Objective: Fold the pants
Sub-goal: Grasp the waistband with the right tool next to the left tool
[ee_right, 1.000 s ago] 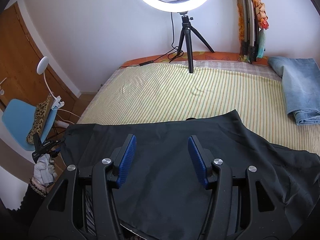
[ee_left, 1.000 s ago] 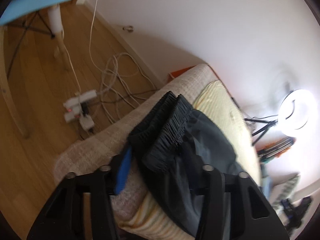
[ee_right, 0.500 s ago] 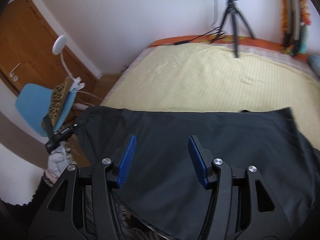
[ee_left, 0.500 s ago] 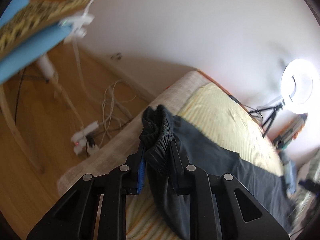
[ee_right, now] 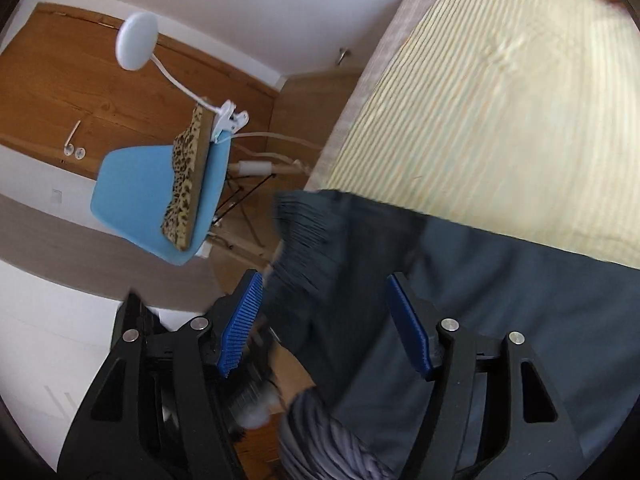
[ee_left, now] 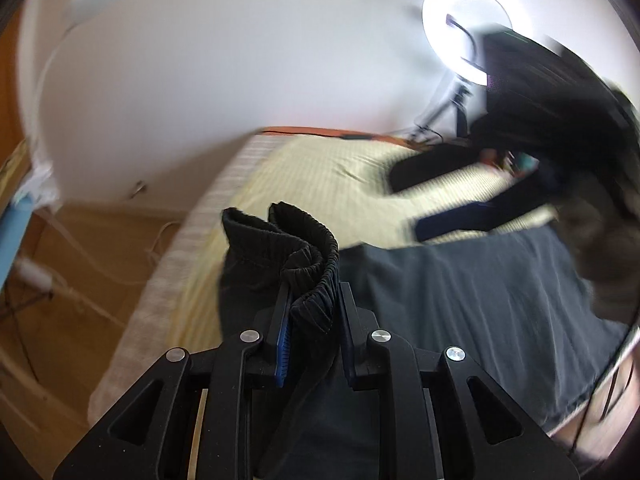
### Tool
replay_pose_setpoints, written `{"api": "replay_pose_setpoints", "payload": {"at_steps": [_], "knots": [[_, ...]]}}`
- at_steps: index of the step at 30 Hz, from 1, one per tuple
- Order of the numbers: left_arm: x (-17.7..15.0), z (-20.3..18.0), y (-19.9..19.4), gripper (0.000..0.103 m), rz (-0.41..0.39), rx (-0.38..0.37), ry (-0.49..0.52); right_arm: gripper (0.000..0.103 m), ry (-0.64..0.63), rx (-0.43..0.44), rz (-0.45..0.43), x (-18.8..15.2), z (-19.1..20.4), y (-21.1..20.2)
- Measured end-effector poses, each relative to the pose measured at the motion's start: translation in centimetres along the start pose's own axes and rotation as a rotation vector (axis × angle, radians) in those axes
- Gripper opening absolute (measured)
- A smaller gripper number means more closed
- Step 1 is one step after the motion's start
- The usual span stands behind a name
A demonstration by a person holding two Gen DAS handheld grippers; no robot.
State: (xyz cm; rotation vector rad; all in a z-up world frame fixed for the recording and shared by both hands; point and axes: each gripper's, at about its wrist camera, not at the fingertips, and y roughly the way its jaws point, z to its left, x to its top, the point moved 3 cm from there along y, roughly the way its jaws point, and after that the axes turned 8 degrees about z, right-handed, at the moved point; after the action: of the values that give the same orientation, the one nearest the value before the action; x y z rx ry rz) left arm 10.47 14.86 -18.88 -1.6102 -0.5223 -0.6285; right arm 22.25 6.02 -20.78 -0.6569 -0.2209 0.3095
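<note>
Dark pants [ee_left: 460, 292] lie spread on the yellow striped bed sheet [ee_left: 320, 176]. My left gripper [ee_left: 313, 300] is shut on the bunched elastic waistband [ee_left: 308, 264] and holds it lifted off the bed. In the left wrist view my right gripper [ee_left: 452, 200] shows blurred at the upper right, above the pants. In the right wrist view my right gripper [ee_right: 326, 312] is open, with the blurred waistband [ee_right: 308, 240] and dark cloth [ee_right: 500, 320] lying between and beyond its blue pads.
The bed's left edge [ee_right: 360, 92] drops to a wooden floor with cables. A blue chair [ee_right: 152, 196] with a leopard cushion and a clip lamp [ee_right: 136, 40] stands beside the bed. A ring light [ee_left: 472, 28] on a tripod stands at the far side.
My left gripper closed on the waistband and lifted it, swinging toward the bed. My right gripper stayed open and swung left toward the waistband end of the pants.
</note>
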Motion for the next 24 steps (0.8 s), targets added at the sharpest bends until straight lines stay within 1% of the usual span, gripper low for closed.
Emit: {"api": "replay_pose_setpoints", "payload": {"at_steps": [2, 5, 8, 11, 12, 13, 14, 15, 16, 17, 20, 21, 23, 24], "knots": [[0.0, -1.2, 0.3, 0.019, 0.008, 0.0, 0.056, 0.067, 0.014, 0.024, 0.038, 0.5, -0.1, 1.6], [0.0, -3.3, 0.5, 0.019, 0.008, 0.003, 0.146, 0.067, 0.038, -0.011, 0.057, 1.1, -0.5, 2.6], [0.1, -4.9, 0.7, 0.019, 0.009, 0.005, 0.209, 0.067, 0.078, -0.06, 0.067, 1.7, -1.5, 3.0], [0.2, -6.1, 1.1, 0.019, 0.017, 0.01, 0.249, 0.067, 0.095, -0.075, 0.087, 1.9, -2.3, 3.1], [0.3, -6.5, 1.2, 0.019, 0.021, 0.006, 0.259, 0.062, 0.098, -0.089, 0.088, 2.0, -2.4, 3.2], [0.3, -6.7, 1.2, 0.019, 0.021, 0.007, 0.266, 0.055, 0.105, -0.106, 0.083, 1.9, -2.8, 3.1], [0.4, -7.0, 1.1, 0.019, 0.019, 0.007, 0.273, 0.037, 0.112, -0.106, 0.087, 1.8, -3.2, 2.8], [0.5, -7.3, 1.1, 0.019, 0.022, 0.004, 0.276, 0.025, 0.124, -0.106, 0.093, 1.5, -3.7, 2.8], [0.6, -7.4, 1.2, 0.019, 0.027, 0.007, 0.274, 0.024, 0.136, -0.104, 0.083, 1.4, -4.2, 2.5], [0.7, -7.5, 1.2, 0.02, 0.03, 0.021, 0.27, 0.021, 0.144, -0.096, 0.071, 1.2, -4.5, 2.0], [0.8, -7.3, 0.7, 0.028, 0.006, 0.059, 0.25, 0.019, 0.173, -0.078, 0.033, 0.9, -5.0, 1.0], [0.7, -7.1, 0.5, 0.03, -0.001, 0.071, 0.242, 0.018, 0.182, -0.059, 0.016, 0.7, -5.1, 0.5], [0.8, -6.8, 0.3, 0.042, -0.011, 0.099, 0.219, 0.018, 0.184, -0.036, -0.015, 0.4, -5.0, -0.5], [0.9, -6.8, 0.5, 0.043, -0.009, 0.101, 0.211, 0.017, 0.181, -0.031, -0.022, 0.4, -4.8, -0.9]]}}
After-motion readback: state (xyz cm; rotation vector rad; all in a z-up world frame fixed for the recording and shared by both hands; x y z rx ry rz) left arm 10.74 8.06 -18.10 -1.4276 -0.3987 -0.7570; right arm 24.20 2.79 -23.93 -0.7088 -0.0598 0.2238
